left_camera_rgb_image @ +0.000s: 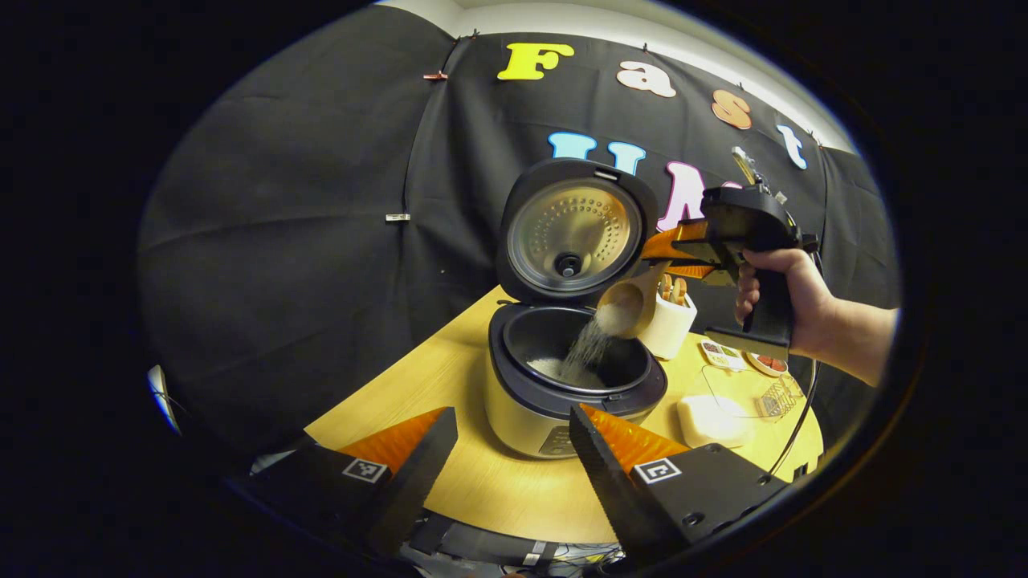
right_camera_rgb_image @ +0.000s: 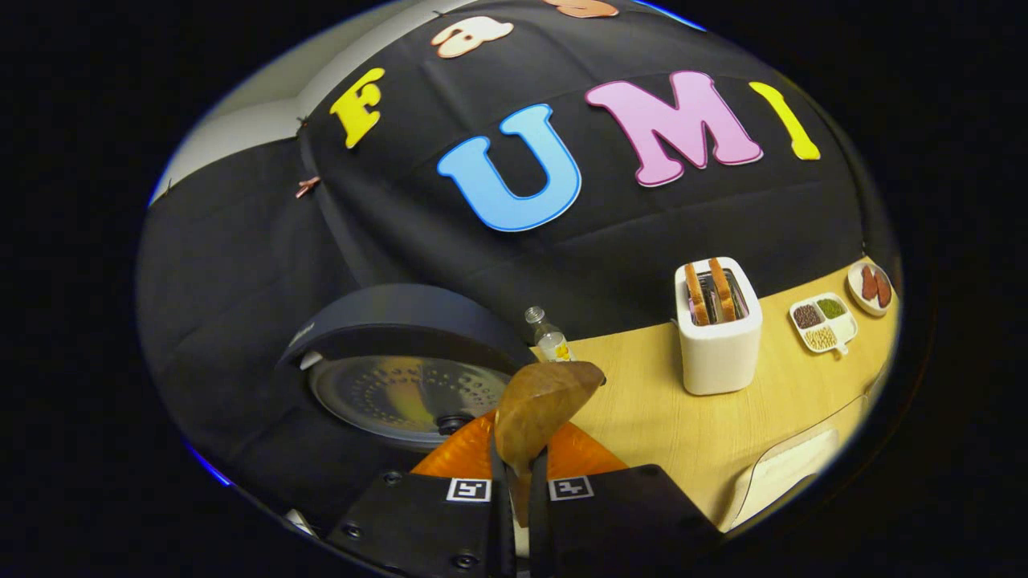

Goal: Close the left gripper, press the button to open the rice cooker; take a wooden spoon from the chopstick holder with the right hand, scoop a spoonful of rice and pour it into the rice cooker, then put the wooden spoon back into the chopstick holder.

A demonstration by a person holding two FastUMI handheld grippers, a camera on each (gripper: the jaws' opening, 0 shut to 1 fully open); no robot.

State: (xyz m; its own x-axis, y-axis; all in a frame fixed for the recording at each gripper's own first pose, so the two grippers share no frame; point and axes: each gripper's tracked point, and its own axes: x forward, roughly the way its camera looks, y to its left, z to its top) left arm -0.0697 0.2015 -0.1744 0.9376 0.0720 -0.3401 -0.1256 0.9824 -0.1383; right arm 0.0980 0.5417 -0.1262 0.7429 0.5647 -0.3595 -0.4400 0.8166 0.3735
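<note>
Right gripper [right_camera_rgb_image: 518, 474] pinches wooden spoon [right_camera_rgb_image: 540, 409], rice [left_camera_rgb_image: 585, 353] spilling into open rice cooker [left_camera_rgb_image: 574, 377]; left gripper [left_camera_rgb_image: 514, 449] spread (empty); chopstick holder [left_camera_rgb_image: 668, 325] partly hidden behind spoon.

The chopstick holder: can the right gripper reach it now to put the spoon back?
Probably yes. The right gripper holds the wooden spoon tipped over the rice cooker, right beside the chopstick holder, with nothing between them.

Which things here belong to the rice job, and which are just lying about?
In the job: rice cooker, wooden spoon, pouring rice, chopstick holder, right gripper.
Lying about: toaster, small bottle, divided dish of grains.
</note>
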